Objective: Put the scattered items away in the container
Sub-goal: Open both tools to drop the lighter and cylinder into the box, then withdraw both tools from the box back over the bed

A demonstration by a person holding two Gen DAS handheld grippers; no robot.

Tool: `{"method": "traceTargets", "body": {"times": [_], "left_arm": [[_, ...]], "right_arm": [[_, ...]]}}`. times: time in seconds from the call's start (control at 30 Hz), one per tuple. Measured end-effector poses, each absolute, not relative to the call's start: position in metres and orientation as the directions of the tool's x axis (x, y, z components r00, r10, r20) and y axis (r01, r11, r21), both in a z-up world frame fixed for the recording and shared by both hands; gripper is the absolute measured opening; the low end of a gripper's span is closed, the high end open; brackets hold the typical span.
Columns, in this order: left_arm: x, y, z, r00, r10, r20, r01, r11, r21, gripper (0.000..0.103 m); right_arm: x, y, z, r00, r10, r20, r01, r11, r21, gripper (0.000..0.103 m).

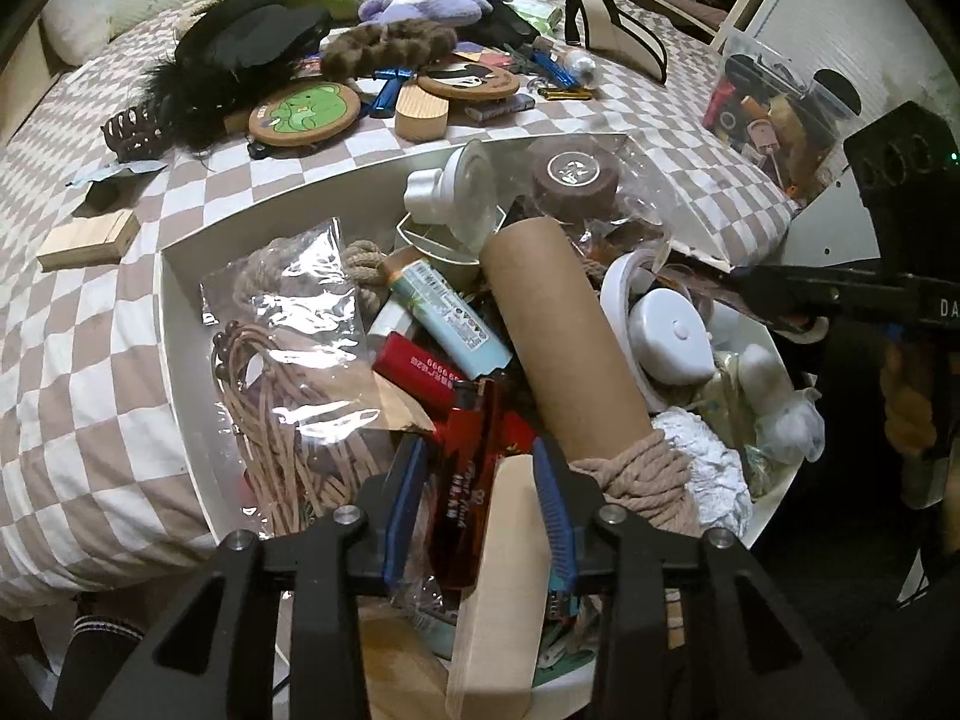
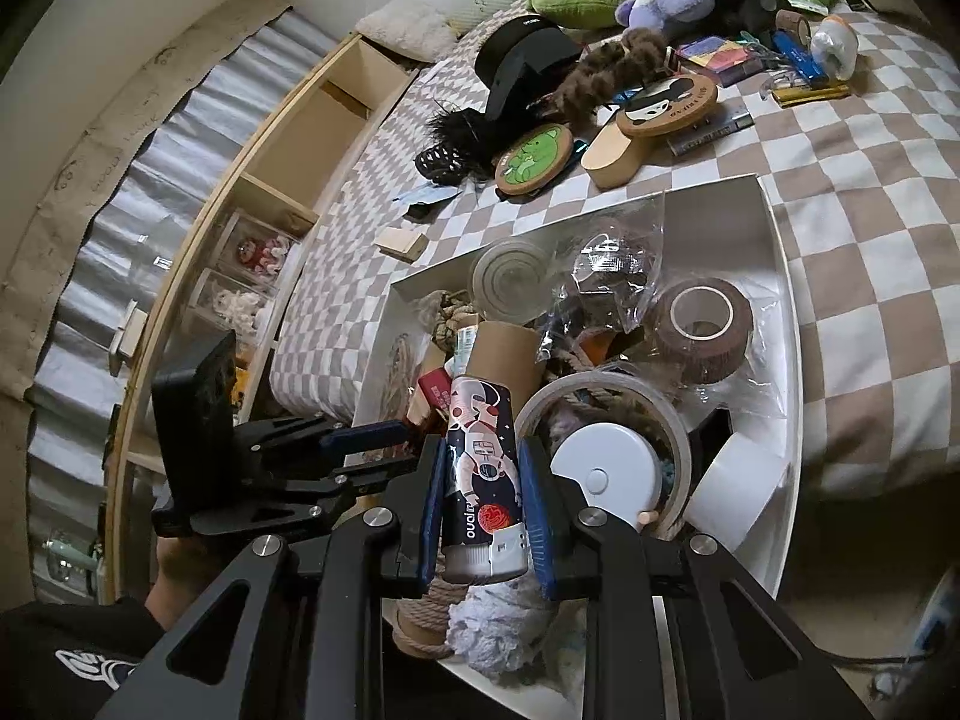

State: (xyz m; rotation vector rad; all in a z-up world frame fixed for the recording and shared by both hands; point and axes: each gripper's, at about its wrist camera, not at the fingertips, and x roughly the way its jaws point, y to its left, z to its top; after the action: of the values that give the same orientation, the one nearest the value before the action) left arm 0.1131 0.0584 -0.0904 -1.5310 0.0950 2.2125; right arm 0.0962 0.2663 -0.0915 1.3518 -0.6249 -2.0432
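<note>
The white container (image 1: 180, 324) sits on the checkered bed, full of items: a cardboard tube (image 1: 564, 336), rope, bags, tape rolls. My left gripper (image 1: 480, 468) hovers over its near end, jaws around a beige wooden block (image 1: 510, 552) and a red lighter (image 1: 468, 480); whether it clamps them is unclear. My right gripper (image 2: 483, 468) is shut on an astronaut-print tube (image 2: 483, 456) above the container (image 2: 786, 312). Scattered items lie beyond: round coasters (image 1: 303, 114), a wooden block (image 1: 87, 240), a brown hair claw (image 1: 132, 132), plush toys (image 1: 432, 0).
A clear plastic box (image 1: 774, 102) of small items stands at the right. A wooden shelf unit (image 2: 288, 150) runs along the bed's left side. The right gripper's body (image 1: 888, 288) shows at the left view's right edge.
</note>
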Motion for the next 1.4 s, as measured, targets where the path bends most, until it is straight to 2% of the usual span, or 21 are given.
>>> {"method": "traceTargets", "body": {"times": [0.47,0.5,0.53,0.57,0.73,0.83,0.9,1.03,1.07,1.1,1.13,1.17,1.4], "left_arm": [[0.1141,0.0619,-0.0893,-0.290,0.316,-0.903,-0.405,-0.896,-0.184,0.038],[0.1141,0.0618,-0.0893,-0.290,0.315,-0.904,-0.404,-0.896,-0.183,0.040],[0.1144,0.0616,-0.0891,-0.291,0.316,-0.903,-0.403,-0.896,-0.184,0.047],[0.1147,0.0616,-0.0888,-0.291,0.319,-0.902,-0.403,-0.896,-0.187,0.050],[0.1151,0.0623,-0.0869,-0.299,0.318,-0.900,-0.405,-0.896,-0.182,0.055],[0.1147,0.0617,-0.0853,-0.307,0.315,-0.898,-0.400,-0.899,-0.179,0.067],[0.1145,0.0612,-0.0842,-0.318,0.307,-0.897,-0.394,-0.903,-0.170,0.071],[0.1126,0.0581,-0.0837,-0.330,0.297,-0.896,-0.375,-0.912,-0.164,0.088],[0.1122,0.0575,-0.0836,-0.334,0.294,-0.895,-0.372,-0.914,-0.162,0.090],[0.1118,0.0571,-0.0836,-0.337,0.292,-0.895,-0.369,-0.916,-0.159,0.091],[0.1117,0.0567,-0.0833,-0.341,0.289,-0.895,-0.367,-0.917,-0.156,0.091],[0.1115,0.0563,-0.0832,-0.343,0.286,-0.895,-0.365,-0.918,-0.154,0.091],[0.1104,0.0562,-0.0822,-0.348,0.289,-0.892,-0.374,-0.915,-0.151,0.092]], "right_arm": [[0.1026,0.2667,-0.0878,-0.310,-0.720,-0.620,0.241,-0.691,0.682,0.026],[0.1027,0.2666,-0.0881,-0.310,-0.719,-0.622,0.238,-0.692,0.682,0.026],[0.1027,0.2666,-0.0884,-0.310,-0.719,-0.623,0.236,-0.693,0.682,0.026],[0.1027,0.2667,-0.0885,-0.310,-0.718,-0.623,0.235,-0.693,0.682,0.026],[0.1019,0.2679,-0.0893,-0.312,-0.718,-0.623,0.226,-0.692,0.685,0.026],[0.1010,0.2680,-0.0906,-0.311,-0.716,-0.624,0.219,-0.693,0.686,0.026],[0.1006,0.2675,-0.0910,-0.312,-0.713,-0.628,0.219,-0.697,0.683,0.026],[0.0996,0.2668,-0.0930,-0.315,-0.700,-0.641,0.208,-0.710,0.673,0.026],[0.0992,0.2672,-0.0941,-0.315,-0.694,-0.648,0.200,-0.716,0.669,0.037],[0.0992,0.2675,-0.0949,-0.315,-0.686,-0.656,0.191,-0.723,0.664,0.066],[0.0998,0.2680,-0.0948,-0.321,-0.673,-0.666,0.180,-0.734,0.655,0.078],[0.1011,0.2684,-0.0932,-0.335,-0.661,-0.671,0.180,-0.744,0.643,0.082],[0.1007,0.2681,-0.0910,-0.348,-0.652,-0.673,0.189,-0.752,0.631,0.082]]}}
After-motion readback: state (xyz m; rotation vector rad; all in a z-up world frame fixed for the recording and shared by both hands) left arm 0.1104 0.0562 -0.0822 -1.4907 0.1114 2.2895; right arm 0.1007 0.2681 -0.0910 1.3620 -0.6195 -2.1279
